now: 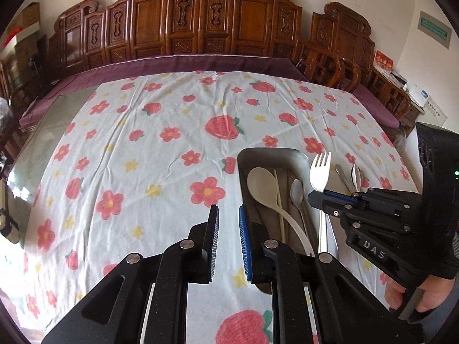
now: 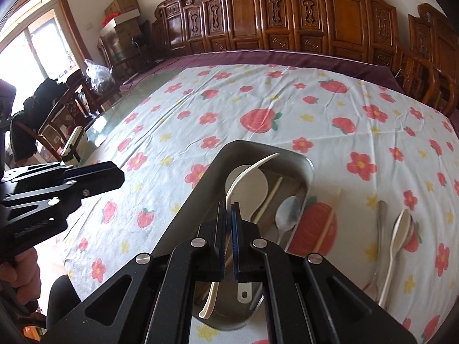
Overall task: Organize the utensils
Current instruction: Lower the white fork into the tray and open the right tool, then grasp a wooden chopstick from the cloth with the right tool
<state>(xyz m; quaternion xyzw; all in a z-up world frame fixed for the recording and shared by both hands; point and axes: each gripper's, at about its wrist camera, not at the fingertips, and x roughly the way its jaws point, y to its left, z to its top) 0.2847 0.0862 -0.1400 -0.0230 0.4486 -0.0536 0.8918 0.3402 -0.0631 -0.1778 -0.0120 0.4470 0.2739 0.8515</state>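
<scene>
A grey metal tray (image 1: 287,152) (image 2: 258,146) lies on the flowered tablecloth (image 1: 160,154). It holds a big white spoon (image 1: 259,182) (image 2: 256,185), a pale chopstick (image 1: 278,200) (image 2: 268,199) and a metal spoon (image 1: 297,192) (image 2: 288,212). My right gripper (image 2: 229,215) (image 1: 315,196) is shut on a white fork (image 1: 320,169) (image 2: 243,173), held over the tray with its tines up. My left gripper (image 1: 228,229) (image 2: 119,176) hovers left of the tray, jaws slightly apart with nothing between them.
Right of the tray on the cloth lie a chopstick (image 2: 330,220), a metal utensil (image 2: 381,229) and a white spoon (image 2: 397,235) resting over a metal spoon. Carved wooden chairs (image 1: 206,23) line the far edge. Bare glass tabletop (image 1: 37,149) shows left of the cloth.
</scene>
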